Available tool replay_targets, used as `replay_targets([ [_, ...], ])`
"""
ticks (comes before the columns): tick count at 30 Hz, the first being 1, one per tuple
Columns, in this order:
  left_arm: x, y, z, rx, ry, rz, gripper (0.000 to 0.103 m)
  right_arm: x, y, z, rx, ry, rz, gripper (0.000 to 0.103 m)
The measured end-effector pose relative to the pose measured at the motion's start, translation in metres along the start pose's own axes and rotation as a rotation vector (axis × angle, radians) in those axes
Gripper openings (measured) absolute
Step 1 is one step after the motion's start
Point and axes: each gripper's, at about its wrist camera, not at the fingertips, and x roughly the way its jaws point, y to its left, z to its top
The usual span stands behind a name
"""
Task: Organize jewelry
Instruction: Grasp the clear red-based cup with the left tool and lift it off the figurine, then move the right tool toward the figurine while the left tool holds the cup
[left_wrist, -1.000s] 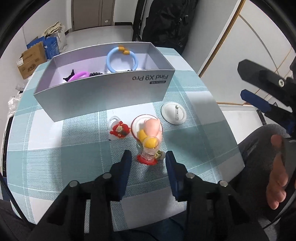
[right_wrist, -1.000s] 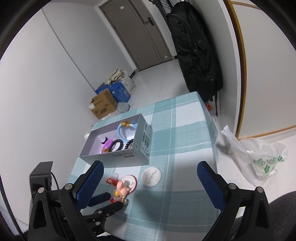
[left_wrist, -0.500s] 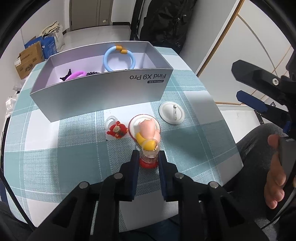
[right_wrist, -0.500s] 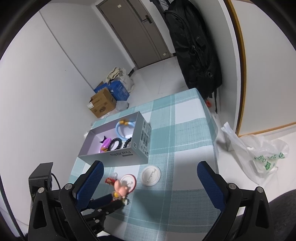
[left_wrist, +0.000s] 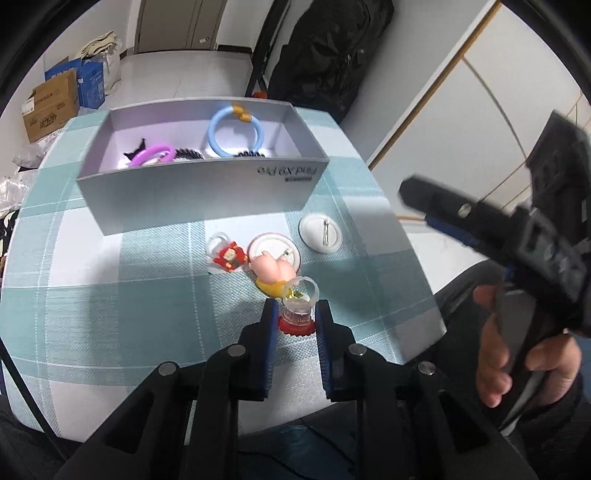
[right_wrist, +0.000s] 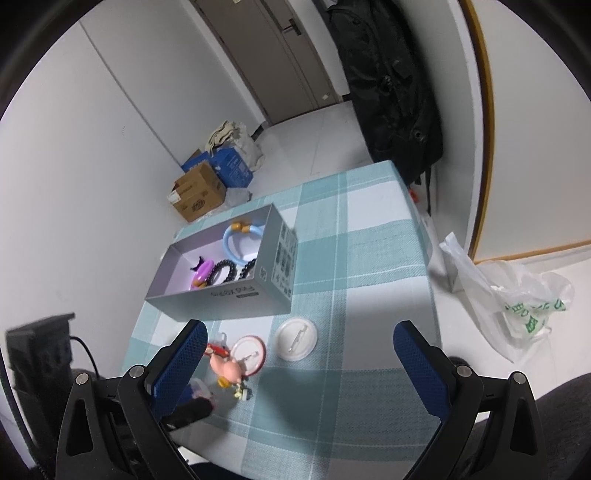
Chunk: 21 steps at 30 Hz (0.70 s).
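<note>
My left gripper (left_wrist: 295, 314) is shut on a clear toy ring with a red base (left_wrist: 298, 311), lifted slightly off the checked tablecloth; a pink and yellow figure charm (left_wrist: 272, 272) hangs from it. A red charm (left_wrist: 229, 255), a pink-rimmed badge (left_wrist: 275, 248) and a white badge (left_wrist: 320, 233) lie in front of the grey box (left_wrist: 207, 195). The box holds a blue ring (left_wrist: 235, 130), a purple bracelet (left_wrist: 152, 155) and black bead bracelets. My right gripper (right_wrist: 299, 354) is open and empty, held above the table; the white badge (right_wrist: 296, 339) and box (right_wrist: 236, 295) lie below it.
The table's right edge (left_wrist: 417, 258) is close to the badges. A black backpack (right_wrist: 391, 85) hangs beyond the table's far end. Cardboard boxes (right_wrist: 199, 192) stand on the floor and a plastic bag (right_wrist: 517, 306) lies to the right.
My left gripper moved forward and closed on the clear ring, then lifted and tilted it, dragging the pink figure. The right gripper swung nearer over the table, still open.
</note>
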Motion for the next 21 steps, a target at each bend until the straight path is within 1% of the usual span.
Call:
replay_targets([
  [2, -0.007, 0.005, 0.001, -0.022, -0.021, -0.013, 0.015, 0.004, 0.004, -0.002, -0.017, 0.017, 0.014, 0.102],
  [6, -0.025, 0.019, 0.006, -0.074, -0.094, -0.021, 0.015, 0.014, 0.018, -0.009, -0.078, 0.066, 0.066, 0.101],
  [9, -0.033, 0.029, 0.010, -0.094, -0.140, 0.003, 0.015, 0.033, 0.030, -0.018, -0.145, 0.145, 0.048, 0.100],
  [11, -0.034, 0.036, 0.011, -0.115, -0.151, 0.009, 0.015, 0.045, 0.036, -0.024, -0.161, 0.196, 0.064, 0.097],
  [13, -0.036, 0.043, 0.013, -0.136, -0.159, 0.010, 0.015, 0.051, 0.046, -0.031, -0.206, 0.227, 0.064, 0.091],
  [14, -0.037, 0.045, 0.013, -0.141, -0.164, 0.013, 0.015, 0.052, 0.051, -0.035, -0.239, 0.235, 0.057, 0.090],
  [16, -0.040, 0.049, 0.013, -0.148, -0.174, 0.012, 0.015, 0.055, 0.059, -0.040, -0.292, 0.242, 0.039, 0.081],
  [17, -0.041, 0.050, 0.013, -0.150, -0.179, 0.012, 0.015, 0.056, 0.064, -0.044, -0.323, 0.245, 0.031, 0.079],
  [18, -0.045, 0.053, 0.012, -0.150, -0.183, 0.009, 0.015, 0.058, 0.067, -0.047, -0.351, 0.246, 0.011, 0.075],
  [19, -0.046, 0.054, 0.011, -0.150, -0.188, 0.005, 0.015, 0.060, 0.071, -0.051, -0.383, 0.246, -0.019, 0.068],
  [20, -0.048, 0.054, 0.011, -0.148, -0.196, 0.000, 0.015, 0.062, 0.075, -0.055, -0.418, 0.248, -0.044, 0.064],
  [21, -0.049, 0.053, 0.012, -0.146, -0.202, -0.002, 0.015, 0.064, 0.077, -0.057, -0.432, 0.253, -0.055, 0.057],
])
